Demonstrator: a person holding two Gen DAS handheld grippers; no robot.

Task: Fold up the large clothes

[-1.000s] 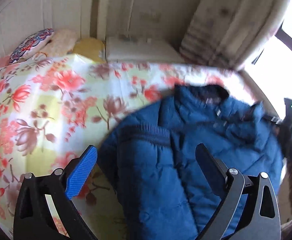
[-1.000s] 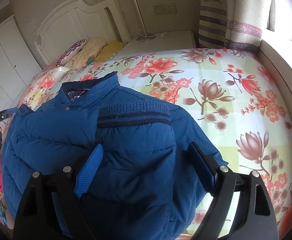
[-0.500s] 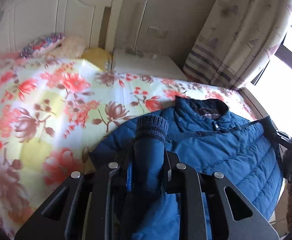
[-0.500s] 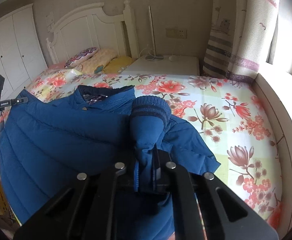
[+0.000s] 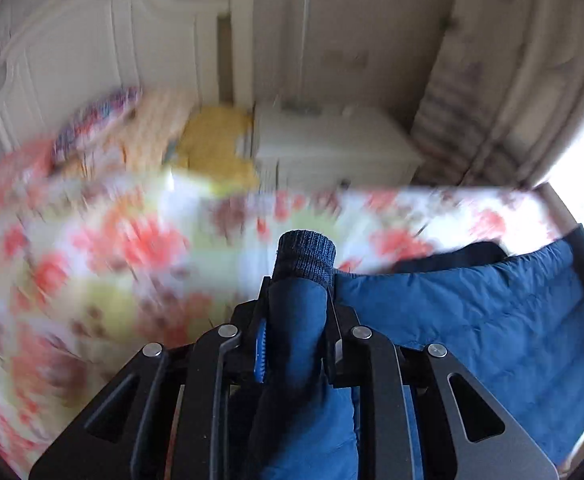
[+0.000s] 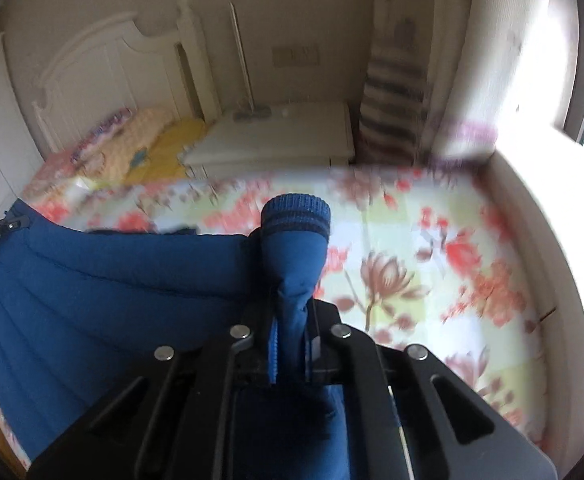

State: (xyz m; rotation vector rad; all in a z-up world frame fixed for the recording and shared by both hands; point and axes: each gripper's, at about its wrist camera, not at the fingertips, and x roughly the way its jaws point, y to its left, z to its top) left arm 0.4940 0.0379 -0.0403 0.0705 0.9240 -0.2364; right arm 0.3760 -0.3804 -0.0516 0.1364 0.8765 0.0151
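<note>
I see a bed with a flower-pattern sheet [image 6: 432, 264], blurred in both views. At its far end stand a white headboard [image 6: 91, 80] and some pillows [image 6: 143, 140]. A white nightstand [image 6: 275, 140] is right of them, near a striped curtain [image 6: 392, 104].

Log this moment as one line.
phase: lifting jacket | left gripper: shut on sleeve | right gripper: shut on other sleeve | jacket over floral bed

Deep blue quilted jacket [image 6: 91, 280], darker ribbed cuff [image 5: 306, 254] with navy stripes; bedspread [image 6: 432, 264] pale yellow-green with red and brown flowers; yellow pillow [image 5: 215, 148]; striped curtain [image 6: 392, 112].
</note>
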